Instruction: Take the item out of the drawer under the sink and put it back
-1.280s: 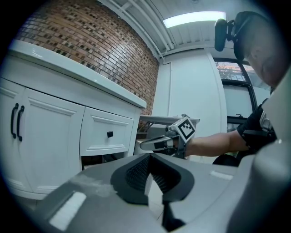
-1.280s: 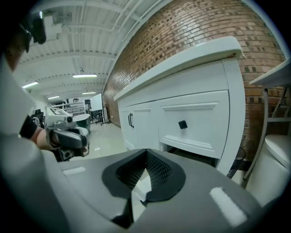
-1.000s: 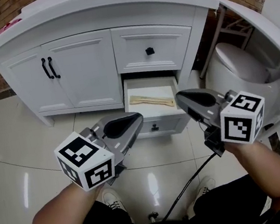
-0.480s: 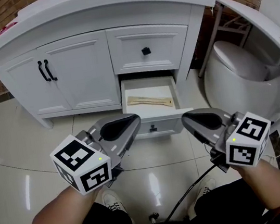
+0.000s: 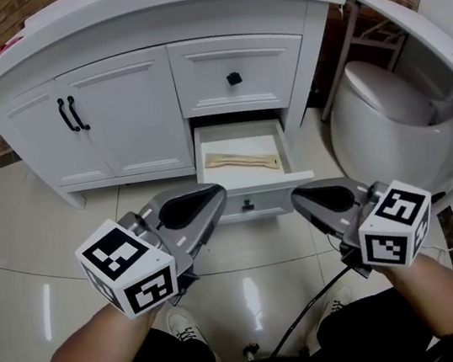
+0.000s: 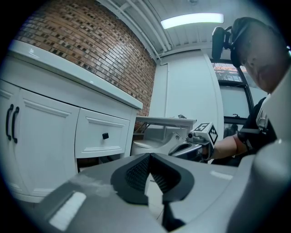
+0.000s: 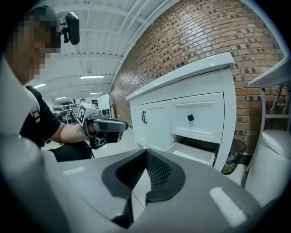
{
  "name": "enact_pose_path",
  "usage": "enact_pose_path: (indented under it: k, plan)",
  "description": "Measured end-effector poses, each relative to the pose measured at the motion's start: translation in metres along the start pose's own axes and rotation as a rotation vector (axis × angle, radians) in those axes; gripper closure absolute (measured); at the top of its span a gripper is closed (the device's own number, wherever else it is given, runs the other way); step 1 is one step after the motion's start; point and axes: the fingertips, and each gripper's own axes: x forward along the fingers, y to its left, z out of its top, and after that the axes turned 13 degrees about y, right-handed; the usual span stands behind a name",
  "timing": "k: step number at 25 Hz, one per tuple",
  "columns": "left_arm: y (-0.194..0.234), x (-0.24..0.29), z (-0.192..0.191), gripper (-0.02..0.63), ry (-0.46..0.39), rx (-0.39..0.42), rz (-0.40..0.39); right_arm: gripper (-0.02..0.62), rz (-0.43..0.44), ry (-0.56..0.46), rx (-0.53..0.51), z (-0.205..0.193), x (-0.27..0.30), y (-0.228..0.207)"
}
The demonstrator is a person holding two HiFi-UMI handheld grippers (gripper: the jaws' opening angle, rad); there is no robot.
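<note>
The lower drawer [image 5: 251, 199] of the white vanity [image 5: 142, 27] stands pulled out, and a long tan wooden item [image 5: 243, 160] lies flat inside it. Both grippers hang in front of the drawer, apart from it and from each other. My left gripper [image 5: 209, 197] [image 6: 149, 157] is shut with nothing between its jaws, just left of the drawer front. At the drawer's right corner my right gripper [image 5: 301, 198] [image 7: 146, 154] is also shut and empty. The black knob [image 5: 248, 206] on the drawer front shows between them.
Above the open drawer is a shut drawer with a black knob [image 5: 233, 78]. Double cabinet doors with black handles [image 5: 69, 114] are at left. A white toilet [image 5: 392, 120] stands close on the right. A black cable [image 5: 310, 306] runs over the glossy tiled floor by my feet.
My right gripper has sunk and drawn back from the drawer's right corner toward me. The left gripper has hardly moved. The view has tipped slightly, so the vanity sits higher in the picture.
</note>
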Motion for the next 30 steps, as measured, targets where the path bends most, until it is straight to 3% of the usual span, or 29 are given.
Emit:
enact_pose_path:
  k: [30]
  plan:
    - [0.0001, 0.002, -0.0029, 0.6, 0.015, -0.003, -0.008, 0.589, 0.003, 0.017, 0.003, -0.0025, 0.0041, -0.002]
